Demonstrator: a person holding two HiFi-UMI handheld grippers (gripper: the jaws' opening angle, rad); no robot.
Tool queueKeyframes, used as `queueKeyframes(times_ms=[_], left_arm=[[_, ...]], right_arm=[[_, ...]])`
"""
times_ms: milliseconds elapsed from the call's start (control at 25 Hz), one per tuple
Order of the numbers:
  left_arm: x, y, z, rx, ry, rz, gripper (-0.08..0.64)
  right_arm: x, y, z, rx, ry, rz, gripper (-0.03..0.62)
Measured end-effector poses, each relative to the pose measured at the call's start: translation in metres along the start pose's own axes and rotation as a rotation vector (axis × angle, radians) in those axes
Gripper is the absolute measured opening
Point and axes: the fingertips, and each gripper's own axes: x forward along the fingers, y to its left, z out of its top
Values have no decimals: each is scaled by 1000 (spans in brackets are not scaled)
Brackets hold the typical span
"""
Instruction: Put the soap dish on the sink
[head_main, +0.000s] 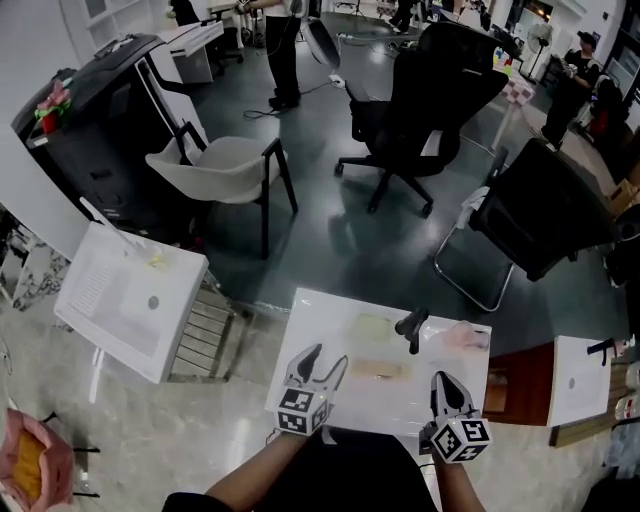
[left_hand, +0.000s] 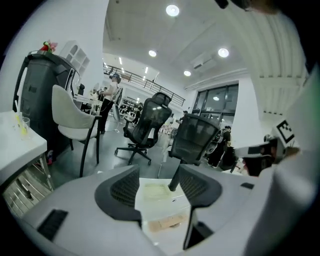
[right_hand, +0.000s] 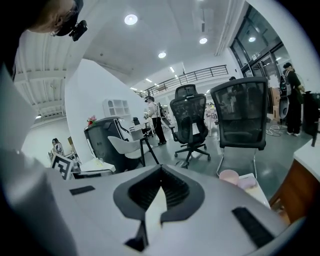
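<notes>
The sink (head_main: 312, 330) (left_hand: 161, 207) is a white, flat-topped rectangular unit standing directly below the head view, its long side running left to right. The soap dish (head_main: 378, 370) (left_hand: 164, 223), as far as can be told, is the flat tan oblong piece lying on the sink's top. It rests level, roughly at the middle, nearer the near edge than the far one, with its long side parallel to the sink's.
</notes>
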Motion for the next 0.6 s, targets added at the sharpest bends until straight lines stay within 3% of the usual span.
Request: queueKeyframes(times_ms=[160, 360, 600], left_arm=[[-50, -13, 25, 16, -78, -65, 139], [-93, -30, 41, 19, -147, -124, 94], [-119, -45, 10, -49, -102, -153, 29]], right_arm=[[-14, 21, -5, -4, -1, -29, -2], [-28, 43, -19, -23, 28, -59, -3], [-38, 74, -36, -24, 57, -47, -3]])
